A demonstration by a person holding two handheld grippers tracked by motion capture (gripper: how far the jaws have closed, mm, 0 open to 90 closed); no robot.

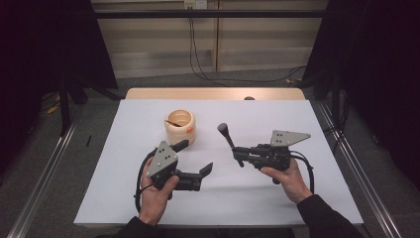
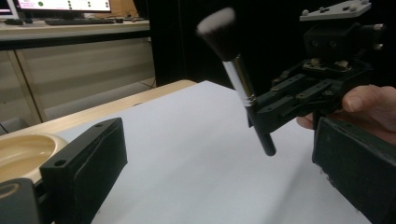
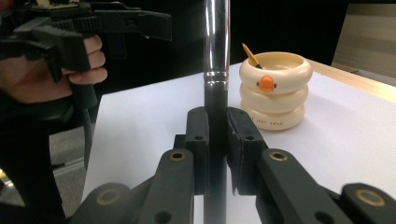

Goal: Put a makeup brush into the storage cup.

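The right gripper [image 1: 241,152] has its jaws clamped on the black handle of a brush [image 1: 227,136], held up off the table [image 1: 297,198] just right of the cream holder [image 1: 180,126], bristles tipped away from the person. The left gripper [image 1: 195,157] hangs just in front of the holder, jaws wide apart, holding nothing.

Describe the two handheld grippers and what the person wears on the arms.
Both the left gripper and right gripper are matte black with two flat jaws, a grey three-cornered plate on top and a black cable trailing back. Dark sleeves cover the forearms.
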